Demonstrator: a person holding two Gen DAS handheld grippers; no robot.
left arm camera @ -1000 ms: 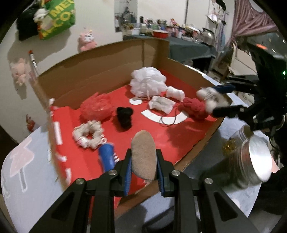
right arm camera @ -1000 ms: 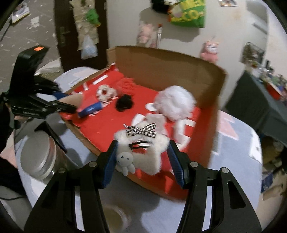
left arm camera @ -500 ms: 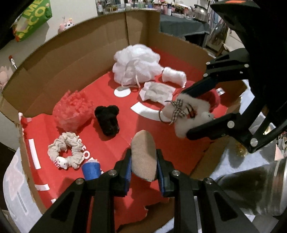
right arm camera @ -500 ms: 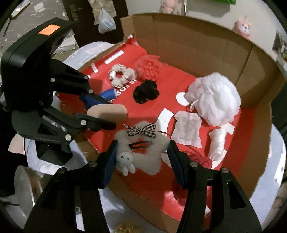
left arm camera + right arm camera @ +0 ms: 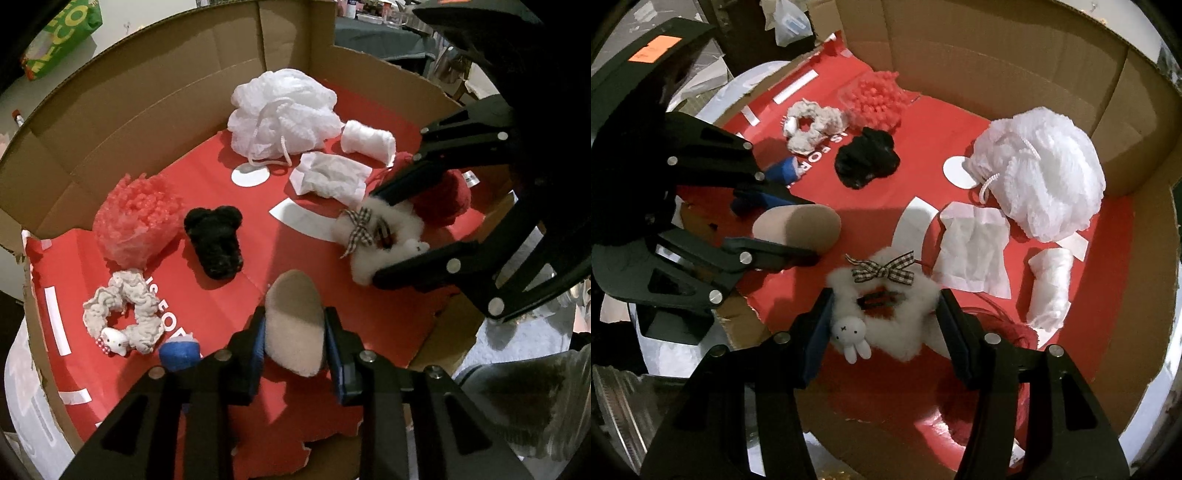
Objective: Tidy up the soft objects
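Note:
My left gripper point(image 5: 295, 328) is shut on a beige oval puff point(image 5: 293, 321), held just above the red floor of the cardboard box point(image 5: 147, 96). My right gripper point(image 5: 886, 314) is shut on a white fluffy star charm point(image 5: 886, 306) with a checked bow and a small bunny, also low over the box floor. In the right wrist view the left gripper point(image 5: 809, 232) holds the puff point(image 5: 798, 229) to the left. In the left wrist view the right gripper point(image 5: 384, 240) holds the star point(image 5: 373, 236) to the right.
In the box lie a white bath pouf point(image 5: 280, 110), white cloth point(image 5: 328, 177), white roll point(image 5: 367, 140), red plush point(image 5: 443, 195), black scrunchie point(image 5: 216, 236), pink mesh ball point(image 5: 136, 218), cream scrunchie point(image 5: 122, 317) and blue item point(image 5: 179, 354). A metal tin point(image 5: 517, 398) stands outside at right.
Both grippers have moved forward and down into the box, each still holding its item. The star and the puff now sit closer together above the red floor.

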